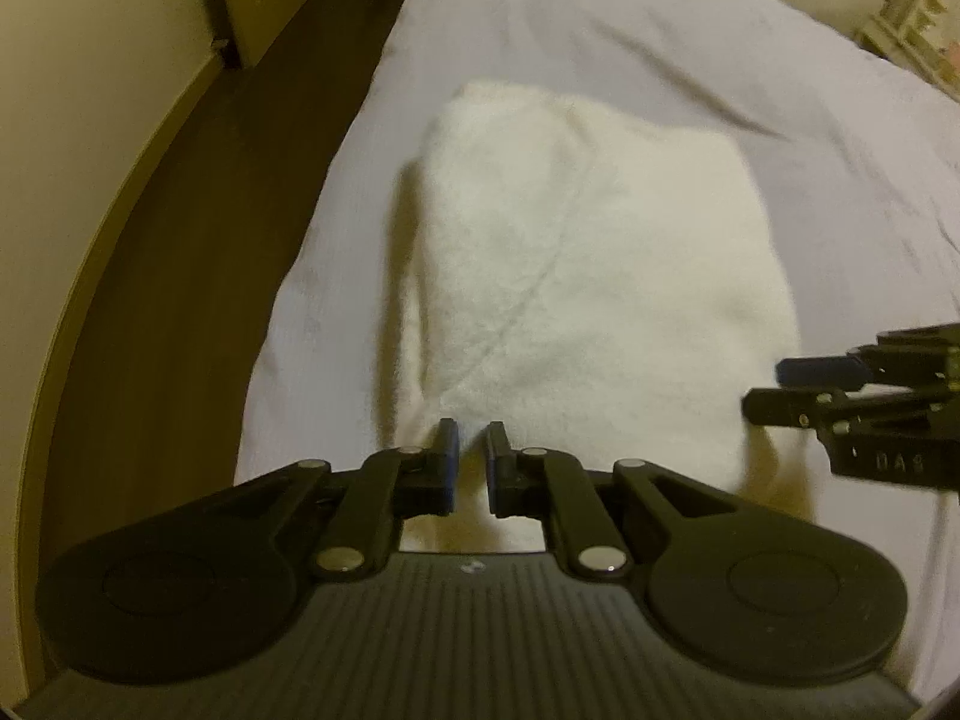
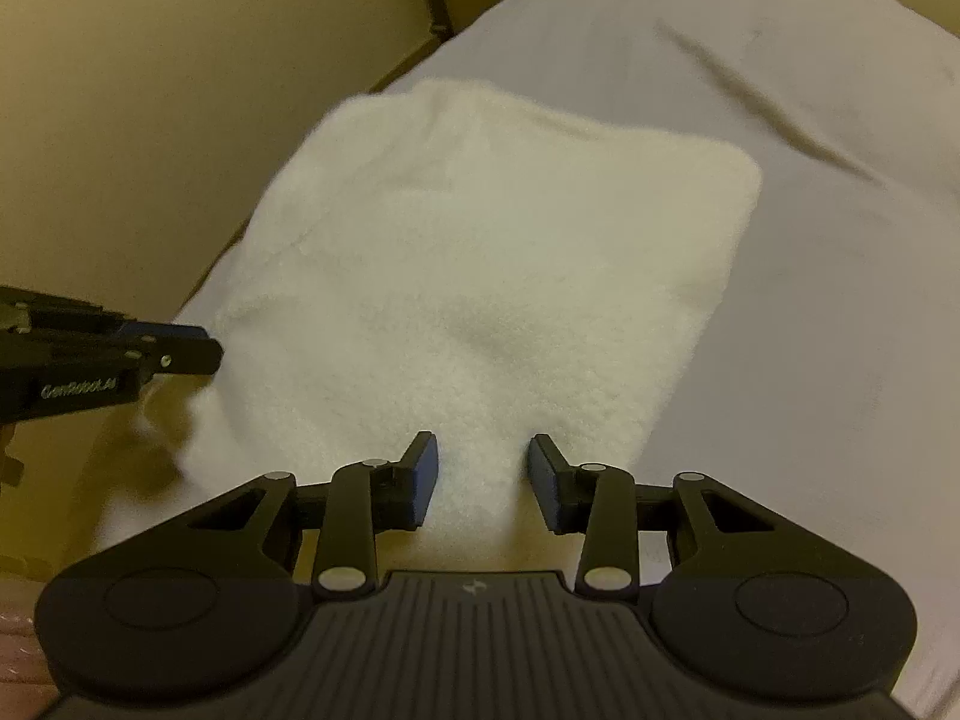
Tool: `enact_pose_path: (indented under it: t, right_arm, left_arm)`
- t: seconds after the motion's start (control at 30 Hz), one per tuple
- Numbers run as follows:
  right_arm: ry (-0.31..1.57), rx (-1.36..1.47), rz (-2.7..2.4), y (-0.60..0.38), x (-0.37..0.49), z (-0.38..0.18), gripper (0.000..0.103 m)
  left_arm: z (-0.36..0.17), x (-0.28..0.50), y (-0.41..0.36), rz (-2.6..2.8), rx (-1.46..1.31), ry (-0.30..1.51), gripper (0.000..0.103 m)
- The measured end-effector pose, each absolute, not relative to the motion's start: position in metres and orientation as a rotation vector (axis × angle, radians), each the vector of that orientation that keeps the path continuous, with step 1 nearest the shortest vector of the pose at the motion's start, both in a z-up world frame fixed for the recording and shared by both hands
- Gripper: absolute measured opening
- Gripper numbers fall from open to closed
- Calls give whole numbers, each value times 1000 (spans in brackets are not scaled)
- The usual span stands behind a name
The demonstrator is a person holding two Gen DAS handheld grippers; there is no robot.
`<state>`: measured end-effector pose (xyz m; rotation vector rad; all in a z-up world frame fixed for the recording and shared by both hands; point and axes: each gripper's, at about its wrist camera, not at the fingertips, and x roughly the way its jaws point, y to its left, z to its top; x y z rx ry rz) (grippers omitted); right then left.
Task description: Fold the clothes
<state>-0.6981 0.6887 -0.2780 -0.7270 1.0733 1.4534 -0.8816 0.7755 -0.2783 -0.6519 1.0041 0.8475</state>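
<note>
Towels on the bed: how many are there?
1. A single folded white towel lies on the bed's white sheet, near its left edge, just ahead of both grippers. Anything under it or outside the views stays unseen.

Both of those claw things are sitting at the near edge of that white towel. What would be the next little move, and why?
Probably close the right gripper on the towel. Its fingers stand apart around the near edge, while the left gripper looks nearly closed there. The towel lies flat on the bed, so both need a hold before lifting.
</note>
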Motion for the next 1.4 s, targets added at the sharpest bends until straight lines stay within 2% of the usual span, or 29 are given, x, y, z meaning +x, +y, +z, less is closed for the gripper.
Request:
enact_pose_path:
  t: [0.13,0.17,0.2,0.27,0.33,0.4,0.53,0.57,0.6,0.67,1.07,1.4]
  right_arm:
    - [1095,-724,1443,694,-695,-275,42]
    - [1108,-722,1437,692,-693,-272,49]
    - [1121,-723,1430,689,-691,-269,65]
    - [1145,-736,1417,684,-689,-265,89]
    - [1161,-741,1417,678,-687,-262,93]
    - [1171,-736,1415,672,-685,-258,97]
    - [1164,-699,1442,657,-680,-244,98]
    - [1156,-686,1453,652,-679,-239,98]
    - [1143,-673,1460,647,-678,-233,98]
    - [1128,-649,1467,638,-675,-224,98]
    - [1034,-579,1560,565,-645,-152,100]
    - [960,-603,1643,504,-602,-101,101]
  left_arm:
    - [-265,-887,776,878,-707,1000,9]
    - [-260,-887,774,899,-716,1008,9]
    - [-256,-887,772,924,-729,1020,16]
    - [-250,-887,767,977,-758,1038,26]
    - [-243,-885,757,1020,-791,1048,30]
    - [-238,-882,745,1046,-818,1051,43]
    - [-225,-871,721,1079,-835,1048,53]
    - [-222,-868,717,1092,-834,1048,63]
    - [-218,-867,710,1102,-832,1045,66]
    - [-209,-864,697,1124,-828,1037,66]
    - [-121,-846,609,1310,-774,947,88]
    - [-57,-811,522,1433,-727,846,95]
